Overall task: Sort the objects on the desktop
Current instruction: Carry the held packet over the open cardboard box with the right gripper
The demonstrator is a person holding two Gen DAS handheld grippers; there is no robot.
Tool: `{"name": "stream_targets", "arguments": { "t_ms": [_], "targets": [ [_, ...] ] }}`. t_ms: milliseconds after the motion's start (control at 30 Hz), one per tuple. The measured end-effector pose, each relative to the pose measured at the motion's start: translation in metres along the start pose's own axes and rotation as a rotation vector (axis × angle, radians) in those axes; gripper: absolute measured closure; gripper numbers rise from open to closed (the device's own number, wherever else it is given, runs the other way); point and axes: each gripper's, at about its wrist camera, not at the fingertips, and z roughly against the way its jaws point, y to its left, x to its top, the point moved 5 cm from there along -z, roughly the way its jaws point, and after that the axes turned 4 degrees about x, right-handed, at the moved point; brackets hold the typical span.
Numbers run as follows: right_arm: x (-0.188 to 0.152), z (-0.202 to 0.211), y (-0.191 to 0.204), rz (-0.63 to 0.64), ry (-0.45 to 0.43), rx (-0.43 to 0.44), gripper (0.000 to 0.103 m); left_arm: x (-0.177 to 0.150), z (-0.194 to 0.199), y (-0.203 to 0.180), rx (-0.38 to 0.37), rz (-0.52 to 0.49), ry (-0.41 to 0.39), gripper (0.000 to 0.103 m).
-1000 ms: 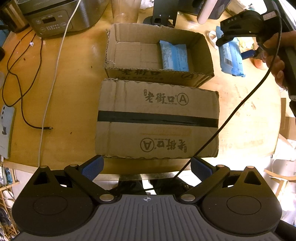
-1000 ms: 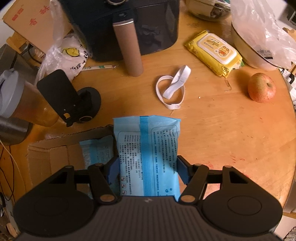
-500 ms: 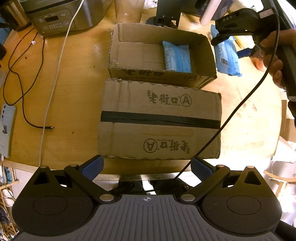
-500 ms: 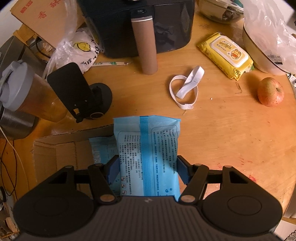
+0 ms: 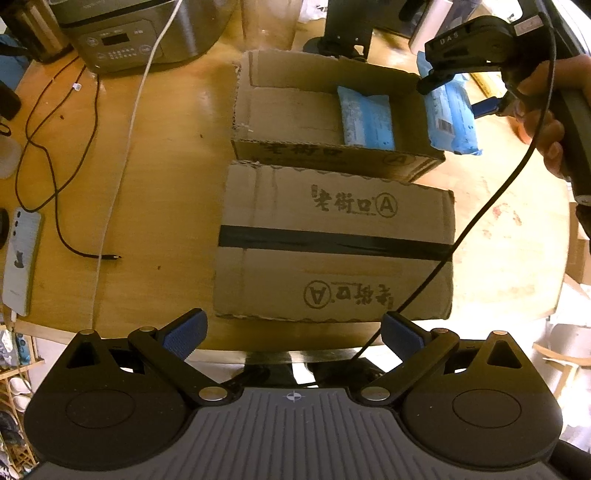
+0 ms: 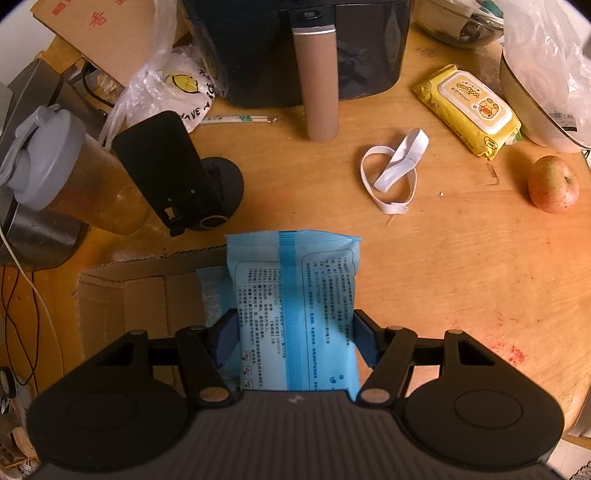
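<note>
My right gripper (image 6: 295,332) is shut on a blue tissue pack (image 6: 295,306) and holds it in the air over the right end of an open cardboard box (image 6: 122,295). In the left wrist view the same pack (image 5: 448,114) hangs by the box's right wall (image 5: 417,107). Another blue pack (image 5: 365,118) lies inside the box. My left gripper (image 5: 293,332) is open and empty at the table's near edge, before a taped shut carton (image 5: 332,243).
A yellow wipes pack (image 6: 469,109), white elastic band (image 6: 395,173), apple (image 6: 552,184), cardboard tube (image 6: 319,81), phone stand (image 6: 173,173) and lidded cup (image 6: 62,173) stand beyond the box. A rice cooker (image 5: 140,29), cables (image 5: 55,158) and a phone (image 5: 20,258) are at left.
My right gripper has carried the blue pack leftward, closer to the open box's right wall. My left gripper has stayed open and nearly still.
</note>
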Motion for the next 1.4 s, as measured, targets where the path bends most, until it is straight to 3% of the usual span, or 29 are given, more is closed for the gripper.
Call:
{"name": "stream_targets", "arguments": {
  "t_ms": [667,1400],
  "targets": [
    [-0.004,-0.003,0.021,0.009,0.004,0.009,0.039,0.005,0.007,0.024,0.129,0.005,-0.043,0.0],
    [-0.006,-0.011,0.047,0.028,0.008,0.01,0.039,-0.002,0.007,0.034,0.106,0.002,-0.04,0.0]
  ]
}}
